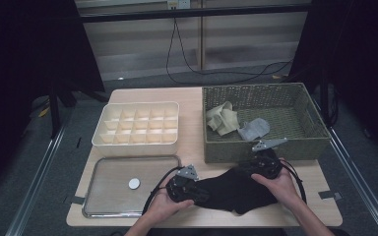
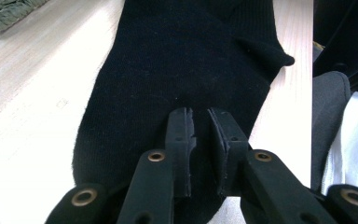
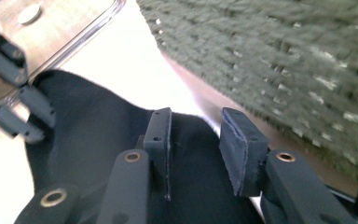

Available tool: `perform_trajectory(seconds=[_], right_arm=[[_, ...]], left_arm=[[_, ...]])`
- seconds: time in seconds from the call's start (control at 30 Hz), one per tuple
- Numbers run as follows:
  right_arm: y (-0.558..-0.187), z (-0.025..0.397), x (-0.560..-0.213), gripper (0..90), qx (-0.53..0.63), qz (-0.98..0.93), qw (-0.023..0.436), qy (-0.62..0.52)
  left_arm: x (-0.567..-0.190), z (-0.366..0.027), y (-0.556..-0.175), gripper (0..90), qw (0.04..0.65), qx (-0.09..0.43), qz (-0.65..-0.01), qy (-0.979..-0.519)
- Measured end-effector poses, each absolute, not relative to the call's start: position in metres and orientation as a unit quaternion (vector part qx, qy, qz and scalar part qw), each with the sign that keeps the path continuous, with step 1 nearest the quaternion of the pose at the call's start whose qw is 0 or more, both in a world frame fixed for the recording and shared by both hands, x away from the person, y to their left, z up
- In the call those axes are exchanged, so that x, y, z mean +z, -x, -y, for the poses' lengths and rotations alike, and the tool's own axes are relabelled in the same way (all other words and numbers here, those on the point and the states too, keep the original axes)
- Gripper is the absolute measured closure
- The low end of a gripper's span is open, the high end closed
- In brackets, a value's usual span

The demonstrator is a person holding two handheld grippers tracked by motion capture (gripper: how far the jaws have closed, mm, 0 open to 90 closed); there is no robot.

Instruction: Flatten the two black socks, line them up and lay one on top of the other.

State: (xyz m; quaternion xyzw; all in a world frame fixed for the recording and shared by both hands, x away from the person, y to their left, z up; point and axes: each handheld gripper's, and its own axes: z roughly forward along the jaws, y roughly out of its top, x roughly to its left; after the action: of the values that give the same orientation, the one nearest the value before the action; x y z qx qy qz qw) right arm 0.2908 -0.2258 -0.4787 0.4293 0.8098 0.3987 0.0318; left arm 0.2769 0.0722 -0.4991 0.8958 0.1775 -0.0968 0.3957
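**Black sock spread on the bench, one end pinched**

Black sock [image 1: 229,191] lies flat along the bench [image 1: 197,105] front edge, just before the wicker basket [image 1: 310,147]. My left hand-held gripper [image 2: 200,135] has its jaws nearly closed, a fold of the toe end between them. My right hand-held gripper [image 3: 200,140] stands open over the other end, holding nothing. I judge the risk is the heel flap by the edge: pull leftward and the sock could slide off, or the thin pinch could slip free.
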Motion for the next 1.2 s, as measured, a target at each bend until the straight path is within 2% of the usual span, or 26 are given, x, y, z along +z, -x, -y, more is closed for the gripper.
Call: perform_trajectory(seconds=[0.27, 0.53, 0.6, 0.77, 0.8, 0.87, 1.07, 1.2], right_arm=[[-0.296, 0.227, -0.487, 60.9, 0.395, -0.807, 0.027, -0.438], [-0.297, 0.221, -0.499, 61.5, 0.378, -0.82, 0.032, -0.428], [-0.297, 0.22, -0.498, 66.0, 0.374, -0.823, 0.035, -0.426], [-0.297, 0.222, -0.498, 86.9, 0.384, -0.819, 0.012, -0.427], [-0.297, 0.223, -0.497, 88.4, 0.388, -0.816, 0.006, -0.428], [-0.298, 0.225, -0.495, 89.8, 0.401, -0.81, -0.003, -0.429], [-0.297, 0.233, -0.487, 90.0, 0.431, -0.792, -0.019, -0.432], [-0.294, 0.237, -0.477, 90.0, 0.452, -0.782, -0.022, -0.428]], left_arm=[[-0.498, -0.072, -0.277, 78.4, 0.389, -0.088, -0.177, -0.899], [-0.499, -0.072, -0.278, 78.4, 0.396, -0.094, -0.175, -0.897], [-0.499, -0.072, -0.278, 78.4, 0.396, -0.094, -0.175, -0.897], [-0.498, -0.072, -0.277, 78.0, 0.393, -0.086, -0.171, -0.899], [-0.498, -0.072, -0.276, 77.7, 0.397, -0.086, -0.173, -0.897], [-0.497, -0.072, -0.275, 76.9, 0.393, -0.073, -0.176, -0.899], [-0.494, -0.073, -0.276, 74.7, 0.411, -0.077, -0.174, -0.892], [-0.489, -0.075, -0.276, 77.4, 0.427, -0.076, -0.178, -0.883]])
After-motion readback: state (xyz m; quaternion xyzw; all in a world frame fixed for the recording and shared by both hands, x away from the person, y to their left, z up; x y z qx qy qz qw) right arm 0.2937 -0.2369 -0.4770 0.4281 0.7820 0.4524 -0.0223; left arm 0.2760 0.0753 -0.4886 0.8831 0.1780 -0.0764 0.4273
